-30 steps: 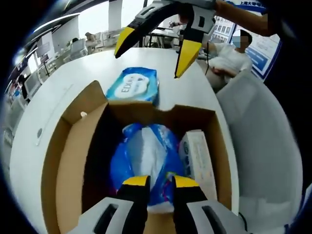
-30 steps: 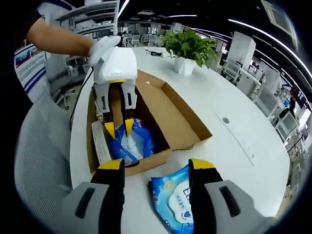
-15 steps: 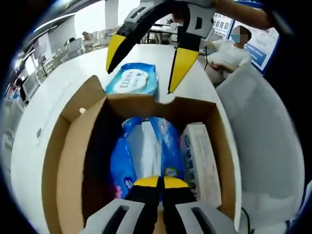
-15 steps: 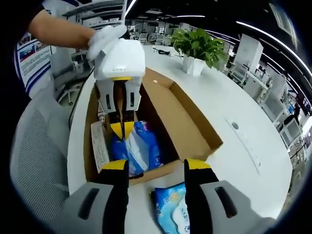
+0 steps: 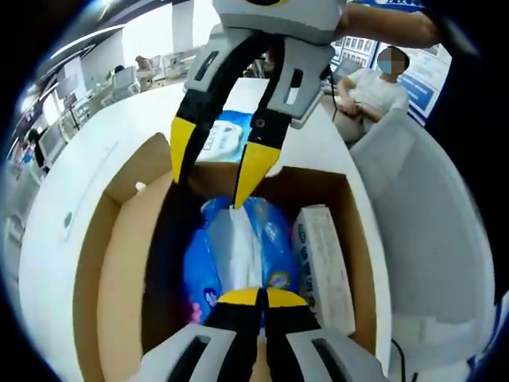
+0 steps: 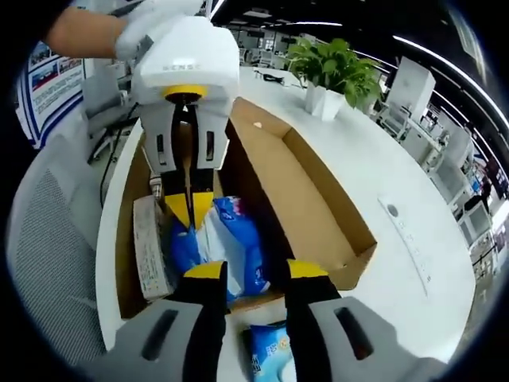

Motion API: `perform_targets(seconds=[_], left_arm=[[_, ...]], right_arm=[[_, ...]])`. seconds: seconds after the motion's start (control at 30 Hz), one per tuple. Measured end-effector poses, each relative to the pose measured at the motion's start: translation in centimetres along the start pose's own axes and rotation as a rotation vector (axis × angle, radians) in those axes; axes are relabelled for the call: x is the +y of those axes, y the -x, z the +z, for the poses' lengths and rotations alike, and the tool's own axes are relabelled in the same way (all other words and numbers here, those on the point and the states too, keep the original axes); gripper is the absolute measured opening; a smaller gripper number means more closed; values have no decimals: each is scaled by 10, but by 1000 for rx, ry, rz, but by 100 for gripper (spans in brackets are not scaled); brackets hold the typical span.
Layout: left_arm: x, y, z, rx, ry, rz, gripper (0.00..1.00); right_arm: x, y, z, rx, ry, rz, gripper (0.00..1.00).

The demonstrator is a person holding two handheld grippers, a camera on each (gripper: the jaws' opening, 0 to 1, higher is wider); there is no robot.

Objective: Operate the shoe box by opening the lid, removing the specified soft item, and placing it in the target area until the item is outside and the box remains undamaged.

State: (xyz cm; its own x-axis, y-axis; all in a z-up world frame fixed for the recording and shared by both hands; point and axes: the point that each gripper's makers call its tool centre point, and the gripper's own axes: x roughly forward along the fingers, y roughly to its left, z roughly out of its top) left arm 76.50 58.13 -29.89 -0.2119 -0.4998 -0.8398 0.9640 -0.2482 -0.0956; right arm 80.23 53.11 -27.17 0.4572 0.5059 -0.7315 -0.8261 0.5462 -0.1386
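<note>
1. Since the earlier frame, the right gripper (image 5: 215, 159) has been lowered over the open brown cardboard shoe box (image 6: 318, 199), fingers narrowed.
2. The left gripper (image 6: 188, 208) is clamped on the crinkly blue plastic soft pack (image 5: 238, 255), inside the box.
3. A straight lift is advised, keeping clear of the box walls.

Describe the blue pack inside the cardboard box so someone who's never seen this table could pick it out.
On the white round table lies an open brown cardboard shoe box. Deep in its well lies a crinkly blue and white plastic soft pack, with the left tongs shut on its end. Its neighbour, a pale rectangular carton, is rigid and flat-sided; the pack is glossy and wrinkled.
</note>
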Motion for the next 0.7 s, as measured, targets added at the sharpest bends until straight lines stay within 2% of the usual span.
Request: perform_targets(seconds=[0.43,0.6,0.7], left_arm=[[-1,8,6,-20,-12,11,0],[0,11,6,-27,-10,16,0],[0,12,7,-32,-9,19,0]], right_arm=[[-1,-27,-7,68,29,-31,9],[-2,-30,-7,70,24,-39,1],[-1,-31,-7,68,25,-37,0]])
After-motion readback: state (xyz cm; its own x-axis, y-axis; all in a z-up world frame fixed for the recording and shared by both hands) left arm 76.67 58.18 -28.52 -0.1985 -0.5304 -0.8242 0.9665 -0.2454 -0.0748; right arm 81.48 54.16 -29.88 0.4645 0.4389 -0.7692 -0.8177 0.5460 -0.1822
